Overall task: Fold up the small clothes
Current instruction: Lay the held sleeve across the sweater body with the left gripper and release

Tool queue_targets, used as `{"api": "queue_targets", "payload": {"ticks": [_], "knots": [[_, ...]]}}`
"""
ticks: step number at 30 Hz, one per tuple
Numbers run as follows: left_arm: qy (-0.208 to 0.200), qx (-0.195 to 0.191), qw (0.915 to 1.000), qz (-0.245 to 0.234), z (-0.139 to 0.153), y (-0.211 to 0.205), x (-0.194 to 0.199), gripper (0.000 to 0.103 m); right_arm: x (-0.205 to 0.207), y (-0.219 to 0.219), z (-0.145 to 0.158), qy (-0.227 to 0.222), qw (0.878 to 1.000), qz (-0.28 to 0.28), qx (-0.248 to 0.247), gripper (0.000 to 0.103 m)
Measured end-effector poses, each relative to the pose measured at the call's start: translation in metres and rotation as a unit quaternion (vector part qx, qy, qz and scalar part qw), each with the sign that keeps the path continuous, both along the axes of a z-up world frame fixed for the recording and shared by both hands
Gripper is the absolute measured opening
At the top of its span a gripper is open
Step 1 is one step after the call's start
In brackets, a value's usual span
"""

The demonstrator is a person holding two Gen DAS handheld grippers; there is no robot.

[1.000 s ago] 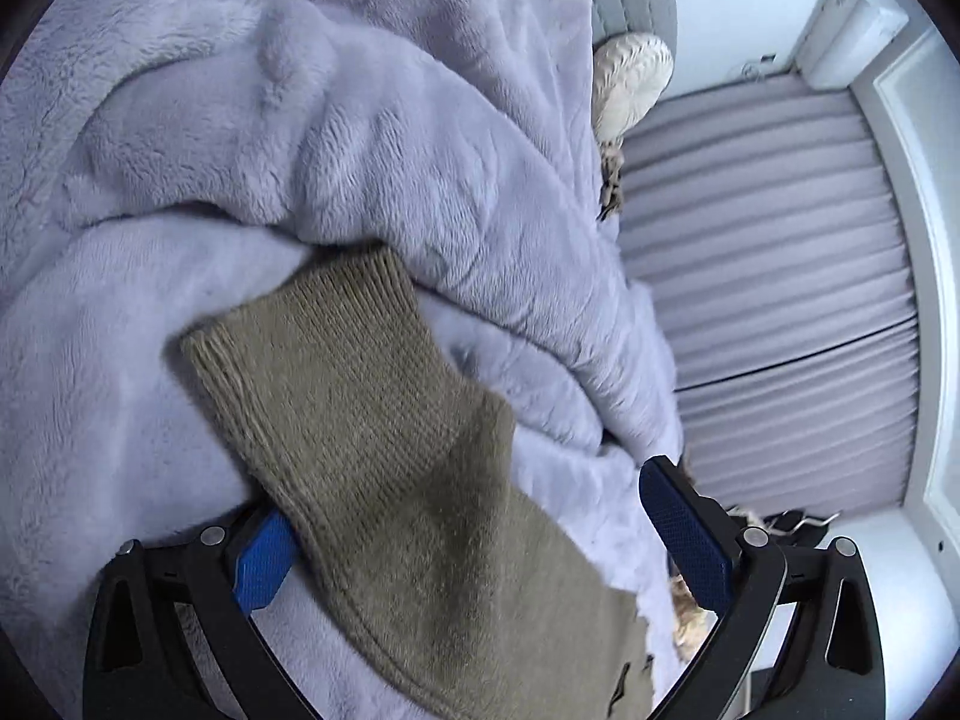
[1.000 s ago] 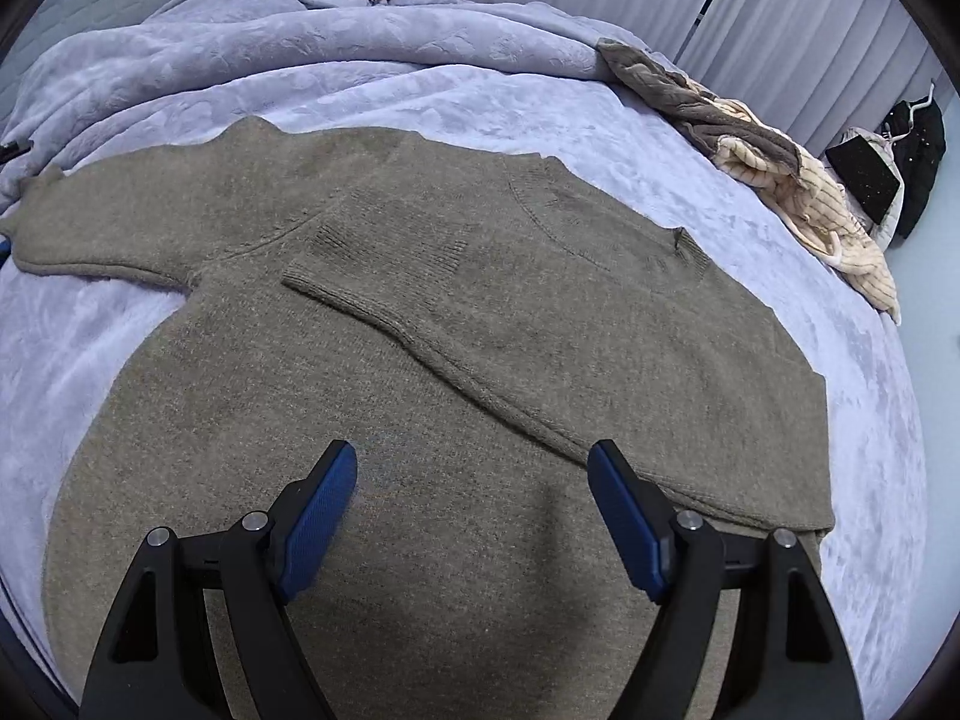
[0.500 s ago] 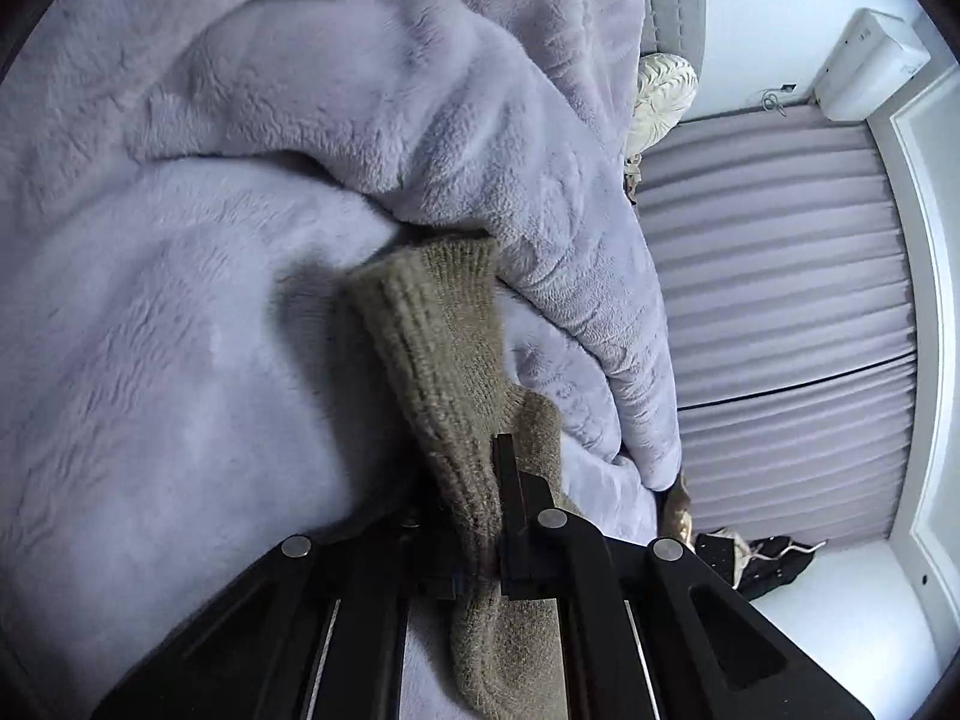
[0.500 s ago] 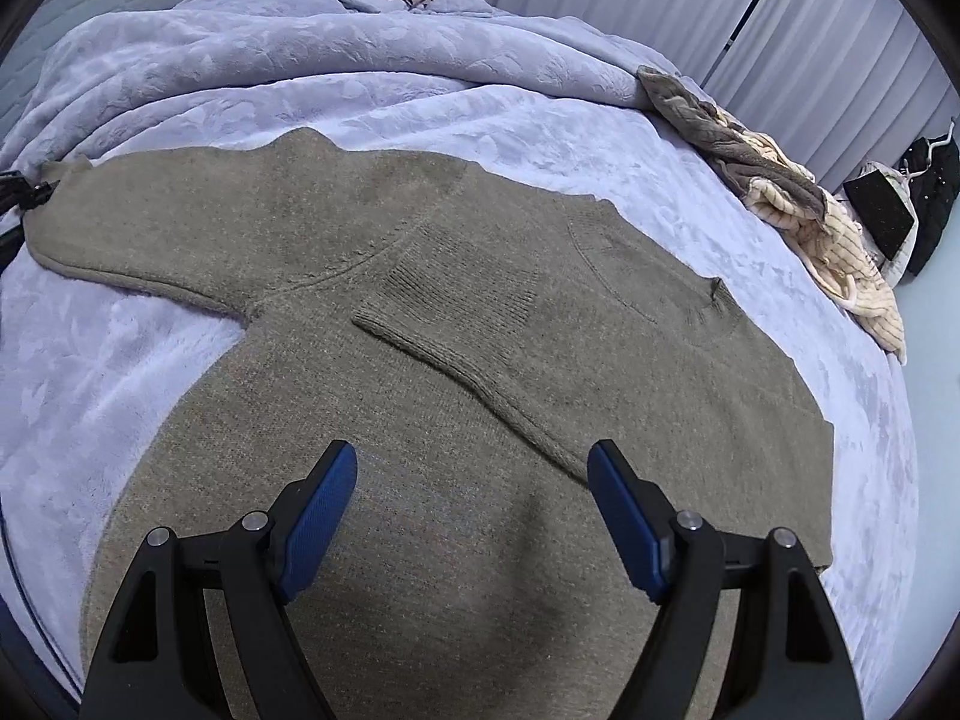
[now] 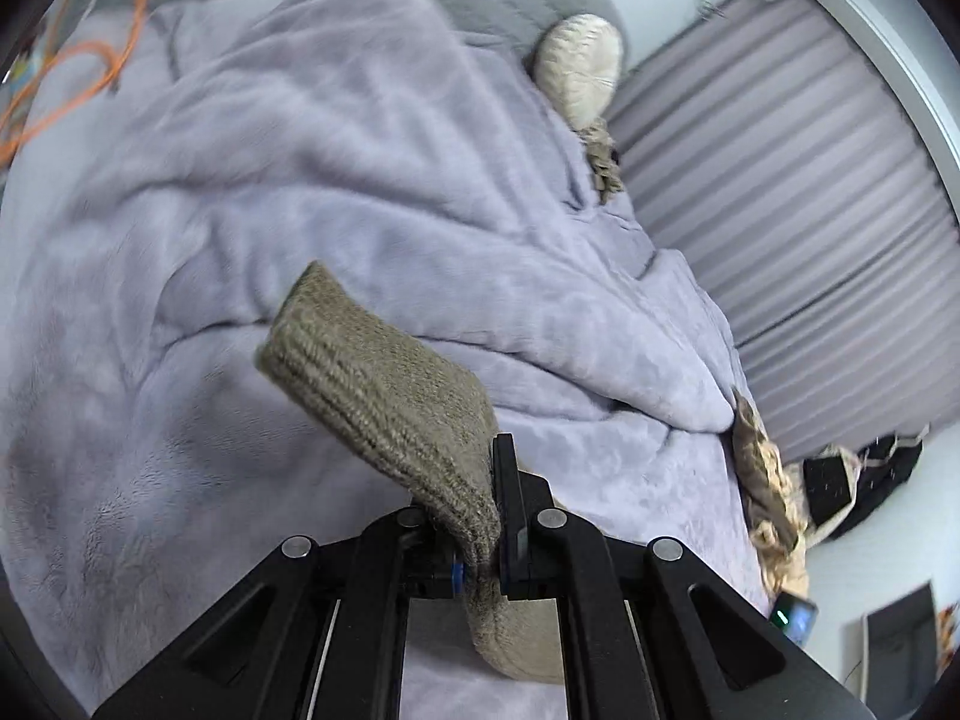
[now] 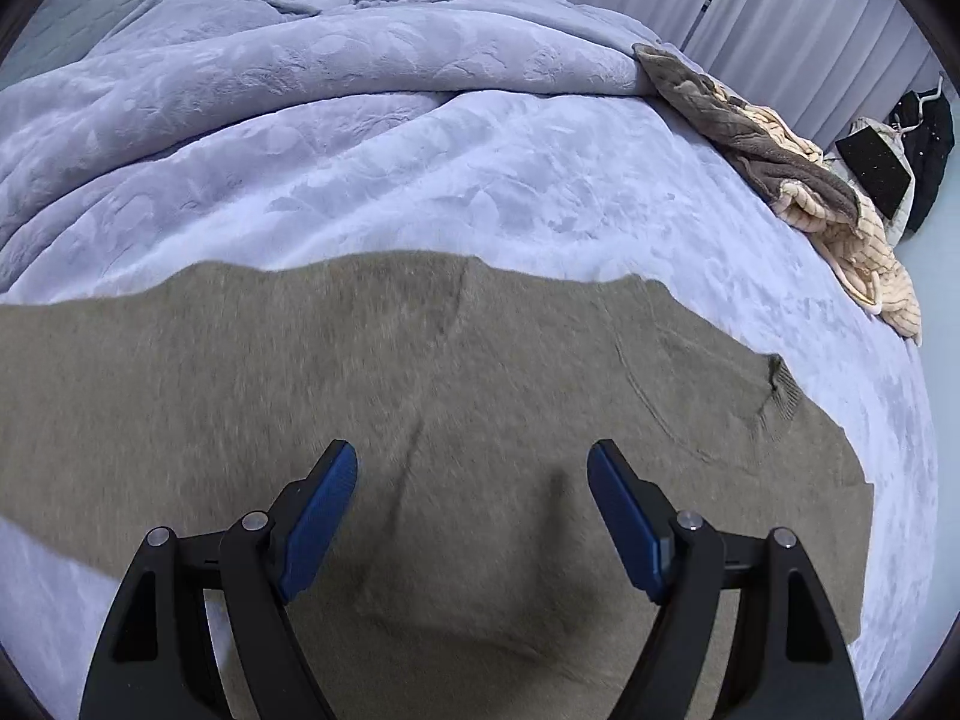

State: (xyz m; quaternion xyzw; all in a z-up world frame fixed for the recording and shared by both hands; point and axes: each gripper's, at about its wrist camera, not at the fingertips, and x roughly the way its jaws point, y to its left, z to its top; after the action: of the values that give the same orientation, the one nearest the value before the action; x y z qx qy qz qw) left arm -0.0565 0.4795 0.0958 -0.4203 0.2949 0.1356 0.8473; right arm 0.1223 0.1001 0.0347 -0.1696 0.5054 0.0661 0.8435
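A: Left wrist view: the left tool (image 5: 480,531) is clamped on the ribbed cuff of the sleeve (image 5: 384,384). The sleeve is off the bed (image 5: 180,450), with the cuff end standing free above the jaws.

B: And the right tool (image 6: 472,507)?

A: Its jaws stand apart with nothing between them. It hovers over the olive sweater (image 6: 420,360), which lies flat on the bed's lavender blanket (image 6: 420,150) with the neckline (image 6: 774,384) toward the right of that view.

B: So the step in hand, as I read it, is folding this sleeve across the body.

A: Agreed. Recommended procedure: carry the cuff across low, so the knit does not drag the shoulder out of place. Lay the sleeve straight across the chest. Release only once the cuff rests flat.

B: Should the right tool assist?

A: Yes, it could pin the body near the shoulder seam. Loose knit stretches readily, so pull gently.
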Motion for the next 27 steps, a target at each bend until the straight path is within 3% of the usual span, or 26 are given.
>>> {"api": "queue_targets", "payload": {"ticks": [5,7,9,13,17,27], "knots": [[0.004,0.054,0.9976,-0.044,0.041,-0.042,0.017,0.008,0.008,0.050,-0.026,0.022,0.998,0.032,-0.042,0.080],[0.001,0.068,0.9956,-0.065,0.055,-0.062,0.024,0.008,0.006,0.043,-0.013,0.023,0.999,0.043,0.006,0.078],[0.003,0.083,0.9931,-0.083,0.062,-0.083,0.033,0.008,0.008,0.014,0.006,0.027,0.997,0.017,0.076,0.078],[0.020,0.092,0.9885,-0.118,0.076,-0.126,0.060,0.008,0.009,-0.044,0.030,-0.007,0.999,-0.021,0.049,0.078],[0.047,0.113,0.9815,-0.148,0.086,-0.180,0.096,0.008,0.007,-0.111,0.038,-0.005,0.998,-0.048,0.034,0.078],[0.095,0.166,0.9619,-0.196,0.087,-0.336,0.165,0.008,-0.019,-0.266,0.049,-0.004,0.986,-0.141,0.091,0.078]]}}
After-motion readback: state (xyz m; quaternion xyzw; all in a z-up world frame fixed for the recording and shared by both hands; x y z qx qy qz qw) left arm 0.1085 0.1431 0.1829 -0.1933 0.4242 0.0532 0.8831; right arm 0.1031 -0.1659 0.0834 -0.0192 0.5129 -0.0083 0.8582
